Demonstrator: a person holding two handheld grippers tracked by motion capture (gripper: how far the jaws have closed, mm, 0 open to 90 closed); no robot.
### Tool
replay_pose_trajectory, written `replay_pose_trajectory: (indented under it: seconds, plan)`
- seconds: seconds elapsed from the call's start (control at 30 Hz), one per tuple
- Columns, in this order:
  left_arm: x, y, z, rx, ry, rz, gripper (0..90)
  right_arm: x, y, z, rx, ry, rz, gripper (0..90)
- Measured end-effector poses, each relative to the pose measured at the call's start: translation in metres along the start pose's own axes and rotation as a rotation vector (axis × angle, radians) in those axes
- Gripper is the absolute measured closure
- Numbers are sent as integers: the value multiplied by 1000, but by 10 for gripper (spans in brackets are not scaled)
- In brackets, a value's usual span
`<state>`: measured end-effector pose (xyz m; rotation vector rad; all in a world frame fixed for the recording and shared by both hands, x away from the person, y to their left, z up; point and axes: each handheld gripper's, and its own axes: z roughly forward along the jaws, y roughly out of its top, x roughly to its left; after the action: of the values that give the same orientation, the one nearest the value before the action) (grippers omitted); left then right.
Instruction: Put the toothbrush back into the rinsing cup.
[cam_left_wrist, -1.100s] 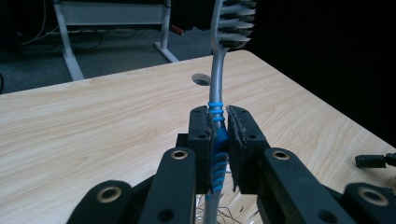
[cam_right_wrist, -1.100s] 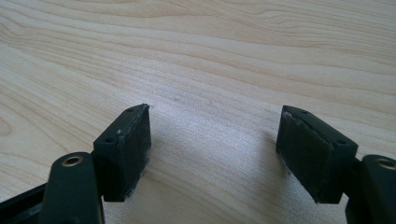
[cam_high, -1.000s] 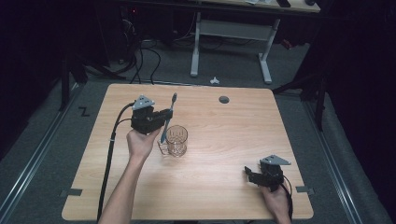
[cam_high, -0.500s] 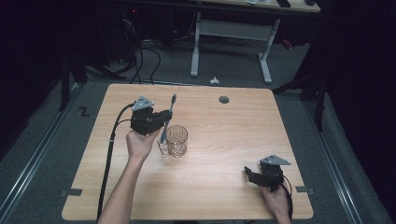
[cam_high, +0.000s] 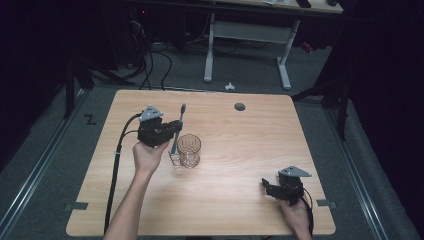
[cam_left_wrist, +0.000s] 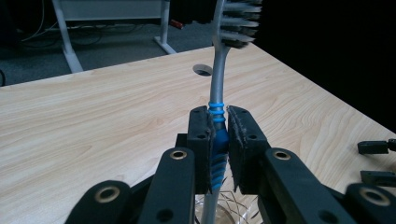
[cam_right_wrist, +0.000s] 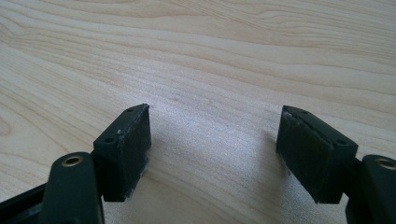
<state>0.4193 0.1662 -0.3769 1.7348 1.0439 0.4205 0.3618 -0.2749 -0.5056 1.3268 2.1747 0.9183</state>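
A grey toothbrush (cam_high: 177, 131) with a blue ribbed grip (cam_left_wrist: 217, 140) stands nearly upright, bristles at the top. My left gripper (cam_high: 172, 131) (cam_left_wrist: 218, 126) is shut on its blue grip, just left of a clear patterned glass (cam_high: 189, 150). The handle's lower end reaches down beside the glass rim (cam_left_wrist: 233, 205); whether it is inside I cannot tell. My right gripper (cam_high: 266, 189) (cam_right_wrist: 215, 144) rests low on the wooden table (cam_high: 240, 145) near the front right corner, jaws wide apart with nothing between them.
A round cable hole (cam_high: 240, 106) sits near the table's far edge. The left gripper's black cable (cam_high: 114, 170) trails down the table's left side. Beyond the table stands a white desk frame (cam_high: 247, 45) on grey floor.
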Motion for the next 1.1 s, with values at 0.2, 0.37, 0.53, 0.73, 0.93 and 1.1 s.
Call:
replay_pose_trajectory:
  seconds: [0.2, 0.37, 0.53, 0.73, 0.93, 1.1]
  plan:
    - [1, -2, -2, 7, 4, -4, 797, 0, 0, 0, 0, 0, 0, 264]
    - [0, -3, -3, 15, 3, 0, 796, 0, 0, 0, 0, 0, 0, 264]
    - [0, -8, -2, 17, 2, -5, 796, 0, 0, 0, 0, 0, 0, 264]
    - [1, -11, -4, 14, 3, -12, 796, 0, 0, 0, 0, 0, 0, 264]
    - [2, -13, -4, 15, 4, -17, 796, 0, 0, 0, 0, 0, 0, 265]
    - [-1, -14, -4, 24, 8, -6, 795, 0, 0, 0, 0, 0, 0, 264]
